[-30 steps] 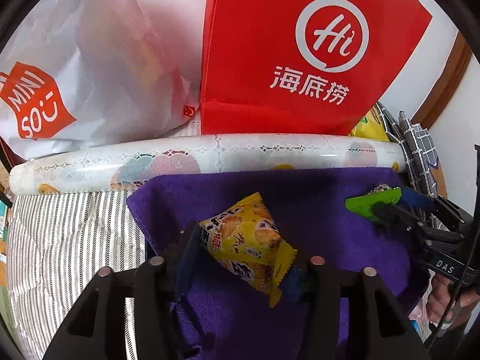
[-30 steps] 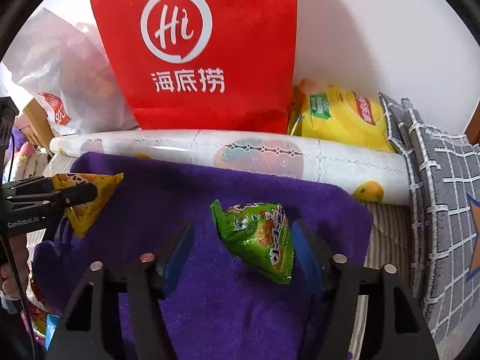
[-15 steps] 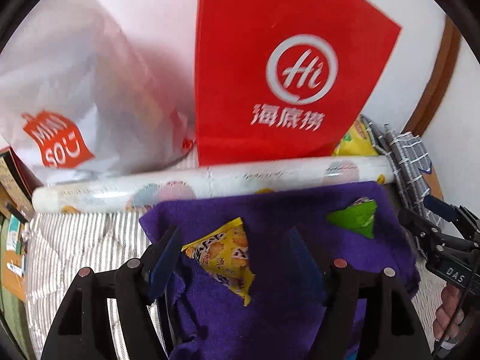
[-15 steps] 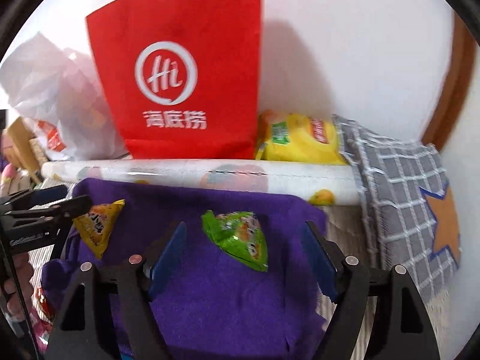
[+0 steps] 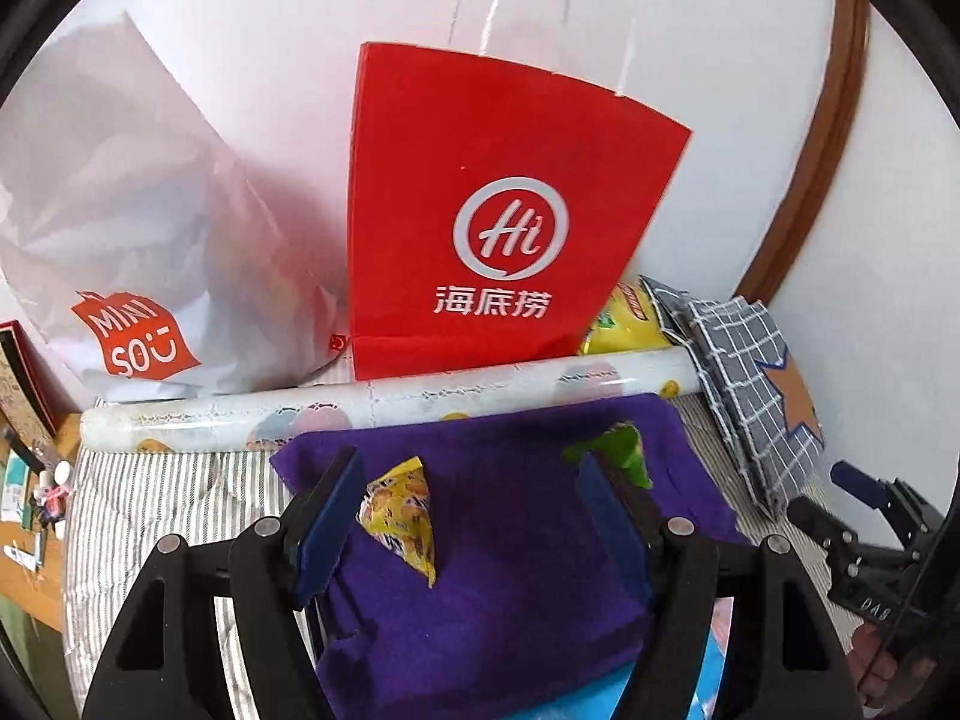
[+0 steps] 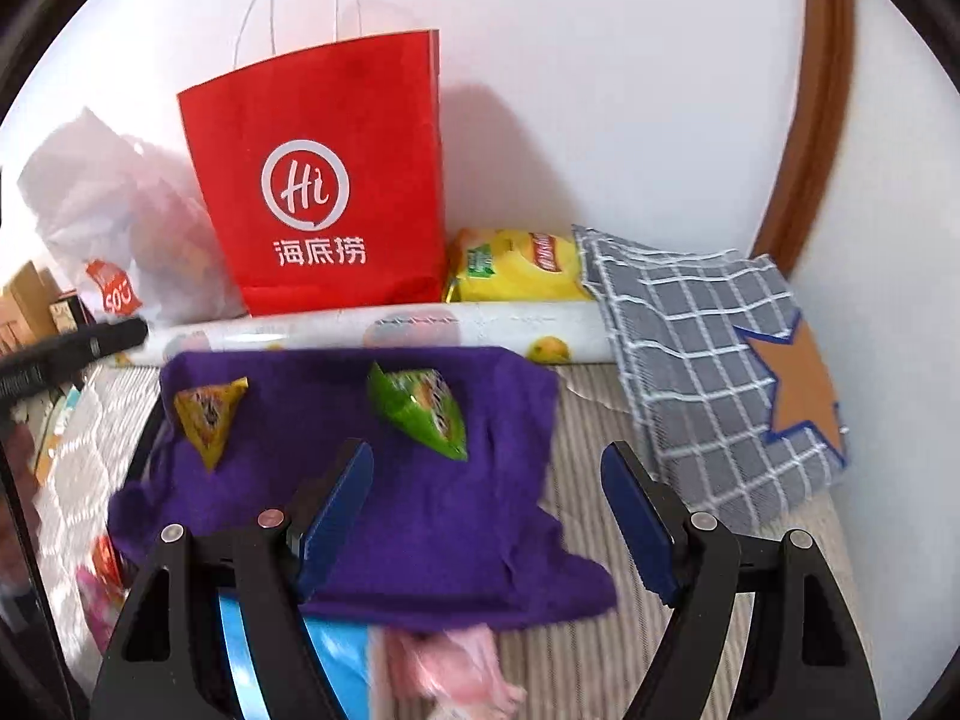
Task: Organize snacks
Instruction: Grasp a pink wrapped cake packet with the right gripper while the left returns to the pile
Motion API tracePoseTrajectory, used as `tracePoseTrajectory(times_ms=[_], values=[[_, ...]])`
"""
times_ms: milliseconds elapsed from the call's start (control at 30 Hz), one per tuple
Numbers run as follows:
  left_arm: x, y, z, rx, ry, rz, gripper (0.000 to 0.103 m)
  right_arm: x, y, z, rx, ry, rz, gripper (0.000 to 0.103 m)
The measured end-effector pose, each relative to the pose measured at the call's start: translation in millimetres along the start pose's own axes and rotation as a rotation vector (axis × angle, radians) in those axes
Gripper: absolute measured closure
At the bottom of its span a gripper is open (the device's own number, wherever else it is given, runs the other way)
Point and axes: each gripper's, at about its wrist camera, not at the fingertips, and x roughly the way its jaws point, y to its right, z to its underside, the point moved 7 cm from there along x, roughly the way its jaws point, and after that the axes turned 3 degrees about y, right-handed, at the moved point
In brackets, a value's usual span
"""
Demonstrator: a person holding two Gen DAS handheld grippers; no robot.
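A yellow snack packet (image 5: 403, 509) and a green snack packet (image 5: 624, 449) lie apart on a purple cloth (image 5: 510, 570). In the right wrist view the yellow packet (image 6: 207, 414) lies at the cloth's left and the green packet (image 6: 423, 411) in its middle, on the purple cloth (image 6: 420, 528). My left gripper (image 5: 465, 516) is open and empty, pulled back above the cloth. My right gripper (image 6: 486, 498) is open and empty, back from the green packet over the cloth's right edge.
A red paper bag (image 5: 498, 228) and a white Miniso bag (image 5: 138, 276) stand against the wall. A printed roll (image 5: 384, 408) lies behind the cloth. A yellow chip bag (image 6: 522, 267) and a grey checked cloth (image 6: 708, 360) sit at the right.
Both grippers let go of their packets, opened wide and pulled back and up. The yellow and green packets now lie on the purple cloth.
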Motion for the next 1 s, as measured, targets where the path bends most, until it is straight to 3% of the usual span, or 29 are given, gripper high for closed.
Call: tracePoseTrajectory(times_ms=[267, 600, 767, 1000], values=[[-43.0, 9.1, 15.9, -0.002, 0.032, 0.021, 0.032, -35.0, 14.3, 50.5, 0.070, -0.011, -0.106, 0.025], [-75.9, -16.5, 75.2, -0.016, -0.005, -0.069, 0.031, -32.4, 21.6, 105.4, 0.088, 0.003, -0.082, 0.032], [-88.7, -39.9, 109.7, -0.049, -0.021, -0.110, 0.031, -14.0, 23.6, 129.9, 0.137, -0.069, -0.124, 0.052], [-97.7, -60.9, 143.5, -0.099, -0.055, -0.158, 0.031, 4.6, 13.4, 143.2, 0.170, -0.115, -0.186, 0.053]])
